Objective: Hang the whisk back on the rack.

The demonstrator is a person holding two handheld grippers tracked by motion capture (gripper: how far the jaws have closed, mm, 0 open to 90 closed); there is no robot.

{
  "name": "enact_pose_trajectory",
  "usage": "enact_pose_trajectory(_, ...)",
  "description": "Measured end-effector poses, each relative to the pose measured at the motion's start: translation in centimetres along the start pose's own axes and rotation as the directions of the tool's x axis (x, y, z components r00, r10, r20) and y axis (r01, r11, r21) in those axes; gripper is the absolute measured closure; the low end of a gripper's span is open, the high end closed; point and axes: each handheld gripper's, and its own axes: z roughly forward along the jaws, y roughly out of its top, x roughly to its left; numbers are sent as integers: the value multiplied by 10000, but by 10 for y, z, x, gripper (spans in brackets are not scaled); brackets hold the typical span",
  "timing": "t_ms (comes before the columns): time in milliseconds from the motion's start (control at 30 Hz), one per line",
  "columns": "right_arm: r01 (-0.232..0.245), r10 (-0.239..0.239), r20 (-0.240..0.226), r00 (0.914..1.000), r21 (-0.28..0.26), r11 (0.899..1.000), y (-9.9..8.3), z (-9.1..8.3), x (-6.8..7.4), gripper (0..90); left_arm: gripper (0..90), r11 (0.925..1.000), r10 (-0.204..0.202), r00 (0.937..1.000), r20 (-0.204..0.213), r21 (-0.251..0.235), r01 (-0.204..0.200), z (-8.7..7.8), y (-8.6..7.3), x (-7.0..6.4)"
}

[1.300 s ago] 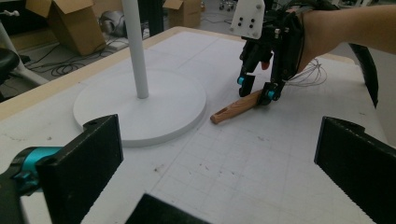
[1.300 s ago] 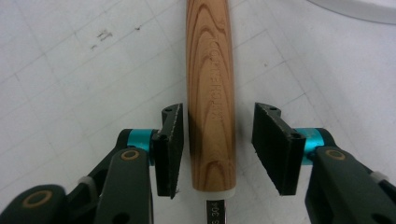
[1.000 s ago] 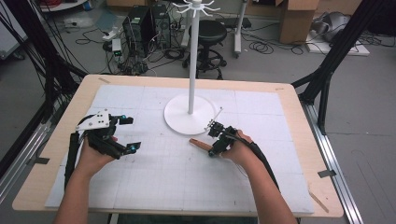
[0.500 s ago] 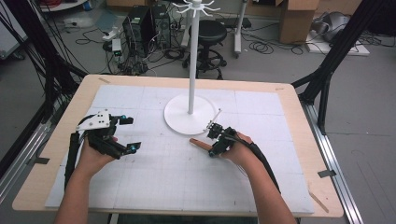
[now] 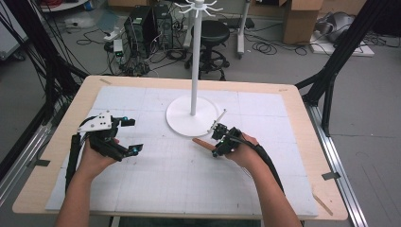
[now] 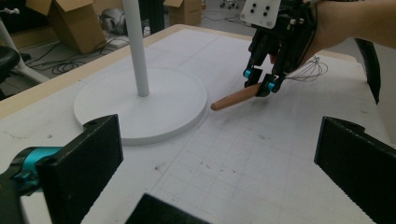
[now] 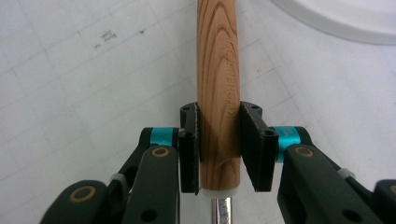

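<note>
A whisk with a light wooden handle (image 5: 202,142) lies low over the white gridded mat, just in front of the stand's round base. My right gripper (image 5: 215,142) is shut on that handle (image 7: 217,70), with a pad pressing each side near its metal end. In the left gripper view the handle (image 6: 233,98) points toward the base, and thin wire loops (image 6: 310,73) show behind the right gripper (image 6: 259,81). My left gripper (image 5: 131,136) hovers at the mat's left side, held open with nothing between its jaws (image 6: 217,163).
A white stand with a tall pole (image 5: 195,61) and a round base (image 5: 182,124) sits at the middle back of the mat, with hooks at its top. The wooden table edge (image 5: 307,142) frames the mat. Beyond the table are a stool, boxes and cables on the floor.
</note>
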Motion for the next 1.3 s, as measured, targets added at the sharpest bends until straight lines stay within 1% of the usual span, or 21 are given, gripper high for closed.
enact_pose_trajectory(67,-45,47,39,10000,-381,9993,-1,-8,-1,710,17,10000,12,10000,-4,-11,-12,0,0,0)
enact_pose_trajectory(133,-118,118,4,9999,-493,9987,-2,-10,-1,710,17,10000,-13,10000,9,-31,13,0,0,0)
enact_pose_trajectory(167,-168,168,-10,9999,-963,9952,-4,-19,-2,711,17,10000,-4,10000,11,-28,4,0,0,0)
enact_pose_trajectory(200,-168,168,-10,9999,-963,9952,-4,-19,-2,711,17,10000,-3,10000,15,-23,3,-1,0,0)
enact_pose_trajectory(233,-190,188,-25,9998,-1213,9924,-5,-23,-3,711,17,10000,-23,10000,7,-31,23,0,0,0)
enact_pose_trajectory(267,-282,269,-97,9996,-1779,9837,-7,-35,-4,711,17,10000,-16,10000,2,-31,16,0,0,0)
enact_pose_trajectory(333,-309,292,-114,9995,-1933,9807,-8,-39,-5,711,17,10000,18,10000,-1,-11,-18,0,0,0)
enact_pose_trajectory(367,-338,339,-41,9994,-2540,9666,-9,-52,-7,711,17,10000,21,10000,-2,3,-21,0,0,0)
enact_pose_trajectory(500,-494,471,-149,9988,-3483,9361,-11,-73,-9,711,17,10000,22,10000,-2,-3,-22,0,0,0)
enact_pose_trajectory(533,-494,471,-149,9988,-3483,9361,-11,-73,-9,711,17,10000,-4,10000,8,-18,4,0,0,0)
enact_pose_trajectory(600,-564,567,-110,9983,-3990,9152,-11,-86,-10,711,17,10000,-5,10000,18,-35,5,-1,0,0)
enact_pose_trajectory(633,-536,562,-57,9984,-4114,9099,-11,-89,-11,711,17,10000,6,10000,8,-55,-6,-1,0,0)
enact_pose_trajectory(667,-536,562,-57,9984,-4114,9099,-11,-89,-11,711,17,10000,-20,10000,6,-64,20,-1,0,0)
enact_pose_trajectory(700,-560,588,-70,9982,-4323,9000,-10,-94,-12,711,17,10000,-33,10000,15,-71,34,-2,0,0)
enact_pose_trajectory(833,-529,610,31,9981,-4540,8894,-8,-102,-14,711,17,10000,-4,10000,21,-69,4,-2,1,0)
enact_pose_trajectory(900,-567,639,-13,9980,-4794,8758,-8,-107,-16,711,17,10000,1,10000,27,-83,-1,-2,1,0)
enact_pose_trajectory(933,-567,639,-13,9980,-4794,8758,-8,-107,-16,711,17,10000,5,10000,36,-79,-5,-2,1,0)
enact_pose_trajectory(1067,-580,764,128,9970,-5306,8456,-8,-120,-19,711,17,10000,5,10000,36,-98,-4,-2,1,0)
enact_pose_trajectory(1133,-688,891,115,9960,-5400,8388,-7,-127,-20,711,17,10000,16,10000,52,-86,-16,-2,1,0)
enact_pose_trajectory(1233,-647,970,261,9949,-5724,8174,-5,-139,-24,711,17,10000,13,10000,50,-97,-13,-2,1,0)
enact_pose_trajectory(1300,-552,1068,505,9930,-6009,7974,-1,-152,-26,711,17,9999,6,10000,33,-112,-6,-2,1,0)
